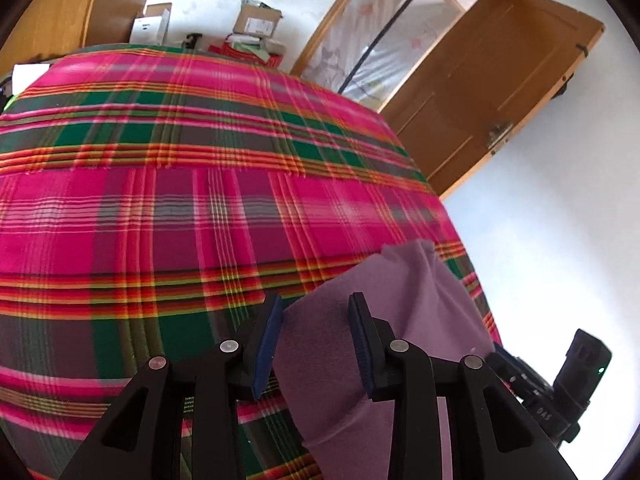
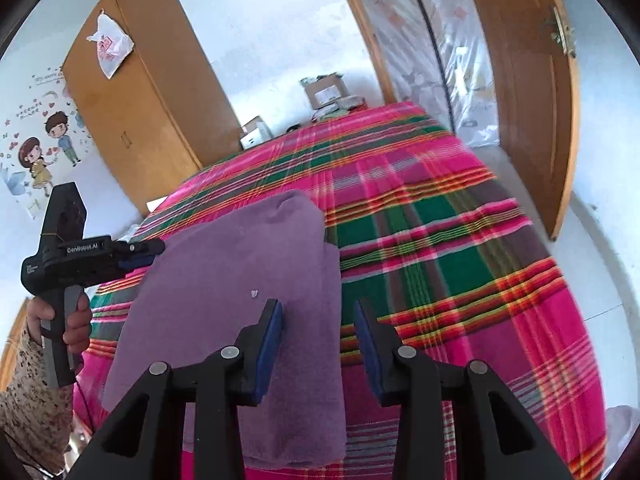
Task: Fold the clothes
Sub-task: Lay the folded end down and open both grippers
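A purple garment (image 2: 240, 280) lies folded into a long rectangle on the plaid bedspread (image 2: 460, 264), near the bed's close edge. My right gripper (image 2: 318, 312) hovers open over the garment's right edge; its left finger is above the cloth and its right finger above the bedspread. A hand (image 2: 76, 320) holds my left gripper (image 2: 146, 254), which sits at the garment's left edge. In the left wrist view my left gripper (image 1: 316, 320) is open, with the purple garment (image 1: 400, 300) showing below and between its fingers. My right gripper (image 1: 506, 356) appears beyond the cloth, at lower right.
The bedspread (image 1: 200, 200) covers the whole bed. A wooden wardrobe (image 2: 140, 120) with a plastic bag (image 2: 108, 46) stands at the far left. Cardboard boxes (image 2: 326, 90) sit past the far end, and an open wooden door (image 2: 528, 100) at the right. White floor (image 1: 560, 240) borders the bed.
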The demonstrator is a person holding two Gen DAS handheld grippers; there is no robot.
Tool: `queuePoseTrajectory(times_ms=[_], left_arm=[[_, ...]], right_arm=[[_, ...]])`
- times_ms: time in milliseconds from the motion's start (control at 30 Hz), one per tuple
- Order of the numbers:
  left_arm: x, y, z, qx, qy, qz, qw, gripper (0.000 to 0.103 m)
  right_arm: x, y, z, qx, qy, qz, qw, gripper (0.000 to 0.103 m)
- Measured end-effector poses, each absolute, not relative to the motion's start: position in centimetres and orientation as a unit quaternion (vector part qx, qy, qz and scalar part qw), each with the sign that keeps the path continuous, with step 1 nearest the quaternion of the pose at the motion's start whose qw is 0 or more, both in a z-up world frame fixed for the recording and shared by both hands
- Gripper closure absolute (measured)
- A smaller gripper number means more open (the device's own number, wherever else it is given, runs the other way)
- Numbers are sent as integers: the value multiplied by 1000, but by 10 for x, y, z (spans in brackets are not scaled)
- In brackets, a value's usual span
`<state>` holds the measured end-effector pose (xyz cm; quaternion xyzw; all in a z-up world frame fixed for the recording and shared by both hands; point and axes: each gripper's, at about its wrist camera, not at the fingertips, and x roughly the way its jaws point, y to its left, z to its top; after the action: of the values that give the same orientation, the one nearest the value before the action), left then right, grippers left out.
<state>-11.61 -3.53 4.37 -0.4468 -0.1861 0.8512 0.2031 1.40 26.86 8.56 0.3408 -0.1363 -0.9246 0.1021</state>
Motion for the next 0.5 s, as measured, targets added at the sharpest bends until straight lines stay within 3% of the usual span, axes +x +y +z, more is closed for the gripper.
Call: queuePoseTrajectory(times_ms=[100,233,500], left_arm=[[-118,-38,41,-448,-192,846,217,69],[-123,-42,38,-451,-195,840,232,88],[-126,-50,38,-440,-210,841,234,91]], right_arm=[[22,256,101,316,-120,-934,115,64],[23,223,112,312,-91,-932,163,64],[26,160,97,342,-24,-907,246,64]])
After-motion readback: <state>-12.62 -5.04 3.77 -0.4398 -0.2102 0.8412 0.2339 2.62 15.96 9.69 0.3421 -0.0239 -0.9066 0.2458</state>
